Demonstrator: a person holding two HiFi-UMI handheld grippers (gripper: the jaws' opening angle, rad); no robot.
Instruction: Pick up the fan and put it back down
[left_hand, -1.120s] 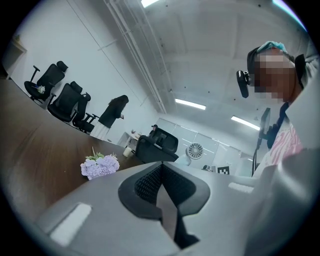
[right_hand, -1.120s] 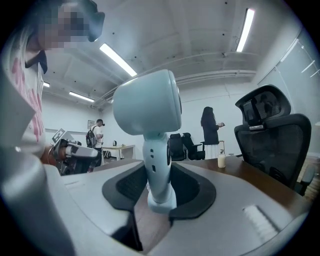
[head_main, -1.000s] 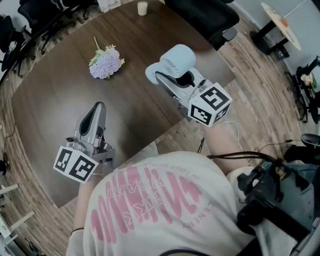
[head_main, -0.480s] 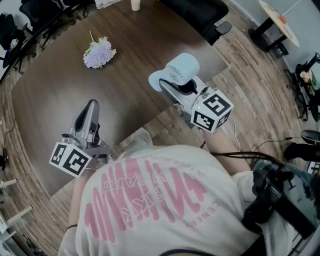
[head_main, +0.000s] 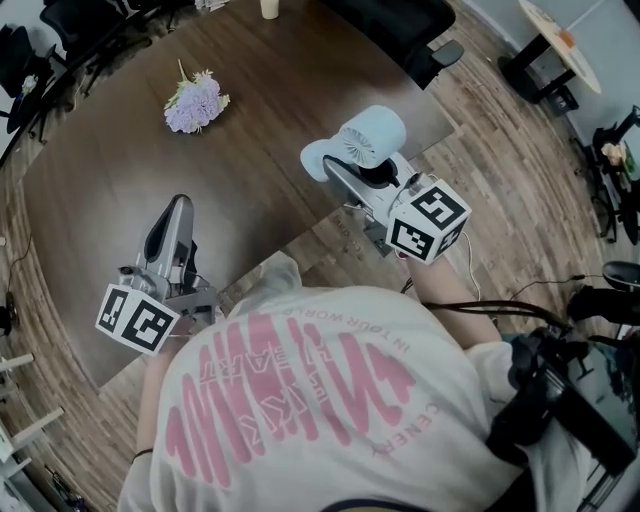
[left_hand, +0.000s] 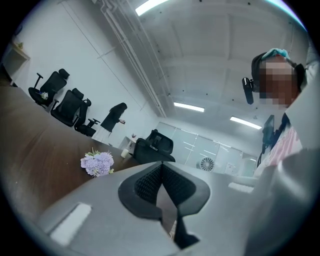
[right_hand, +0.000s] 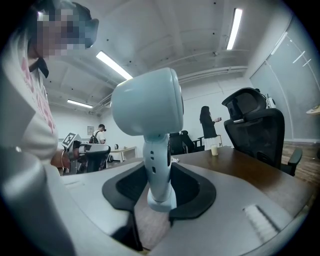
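Right gripper (head_main: 352, 172) is clamping the fan (head_main: 362, 140) by its stem, jaws partway apart around it. Fan is hanging over the table's (head_main: 120, 190) near edge, off the surface by my read. Stem is standing upright across the jaws, head on top. Left gripper (head_main: 176, 206) is sitting closed and empty over the table's near side, well apart from the fan. Set-down is probably needing a straight drop onto the table, right hand only.

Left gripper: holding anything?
No, in the left gripper view the left gripper has its jaws closed together with nothing between them.
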